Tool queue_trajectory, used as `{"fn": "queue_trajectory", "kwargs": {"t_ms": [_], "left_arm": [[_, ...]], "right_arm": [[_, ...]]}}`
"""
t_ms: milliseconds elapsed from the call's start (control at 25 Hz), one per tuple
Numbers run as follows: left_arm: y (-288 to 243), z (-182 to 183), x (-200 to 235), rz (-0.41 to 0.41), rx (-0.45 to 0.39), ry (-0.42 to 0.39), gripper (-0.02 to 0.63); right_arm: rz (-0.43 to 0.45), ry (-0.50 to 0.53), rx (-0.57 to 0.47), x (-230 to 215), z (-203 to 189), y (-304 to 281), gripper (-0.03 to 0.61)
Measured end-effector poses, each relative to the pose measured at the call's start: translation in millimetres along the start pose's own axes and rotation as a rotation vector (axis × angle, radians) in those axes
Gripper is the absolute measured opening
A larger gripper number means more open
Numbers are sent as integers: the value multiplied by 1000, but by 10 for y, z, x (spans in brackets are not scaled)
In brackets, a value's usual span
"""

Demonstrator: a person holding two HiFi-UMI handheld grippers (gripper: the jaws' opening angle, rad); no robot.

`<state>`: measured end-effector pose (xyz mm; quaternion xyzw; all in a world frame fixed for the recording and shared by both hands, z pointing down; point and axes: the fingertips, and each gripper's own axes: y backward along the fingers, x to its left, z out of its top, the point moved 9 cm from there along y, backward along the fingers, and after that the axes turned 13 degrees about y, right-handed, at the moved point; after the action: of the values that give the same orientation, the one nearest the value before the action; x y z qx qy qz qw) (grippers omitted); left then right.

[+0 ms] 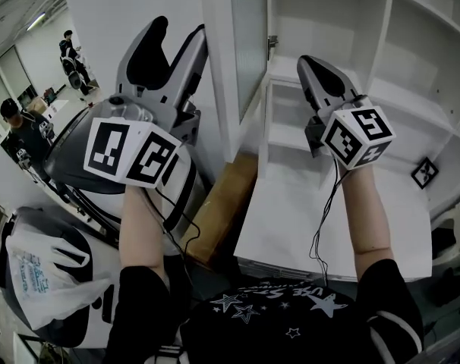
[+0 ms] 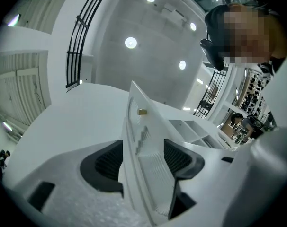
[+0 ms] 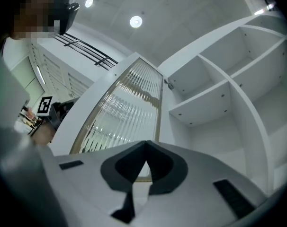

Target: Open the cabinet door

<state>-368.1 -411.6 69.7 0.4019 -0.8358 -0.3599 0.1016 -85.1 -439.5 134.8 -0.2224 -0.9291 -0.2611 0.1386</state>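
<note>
The cabinet door (image 1: 249, 44) stands swung out, a white frame with ribbed glass (image 3: 129, 108). In the left gripper view the door's free edge (image 2: 143, 131) runs up between my jaws, with a small brass knob (image 2: 142, 111) above them. My left gripper (image 1: 178, 32) (image 2: 146, 152) points upward and is open; its pads stand on either side of the edge without pressing it. My right gripper (image 1: 313, 63) (image 3: 146, 157) is shut with nothing in it, held up before the open cabinet's white shelves (image 1: 412, 105) (image 3: 200, 103).
A white counter (image 1: 329, 211) lies below the shelves, a square marker tag (image 1: 425, 172) at its right. Brown cardboard (image 1: 222, 203) leans beneath the door. A rounded grey-white machine (image 1: 70, 158) and a plastic bag (image 1: 40, 271) are at the left. Two people (image 1: 17, 127) stand far left.
</note>
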Motion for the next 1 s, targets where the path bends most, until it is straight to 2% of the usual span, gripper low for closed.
{"fn": "queue_trajectory", "kwargs": {"t_ms": [200, 480, 600, 800, 1000], "left_arm": [[210, -173, -74, 132, 28, -37, 276], [693, -405, -231, 351, 110, -132, 260], [990, -545, -336, 449, 154, -170, 205], [1325, -788, -655, 574, 226, -176, 199], [1500, -1001, -1128, 649, 263, -152, 199]], "right_arm": [[56, -41, 7, -86, -181, 117, 6], [132, -60, 4, -95, -344, 356, 6], [167, -58, 0, -58, -419, 517, 6], [234, -69, 8, -43, -521, 835, 6], [271, -89, 4, -88, -568, 1251, 6]]}}
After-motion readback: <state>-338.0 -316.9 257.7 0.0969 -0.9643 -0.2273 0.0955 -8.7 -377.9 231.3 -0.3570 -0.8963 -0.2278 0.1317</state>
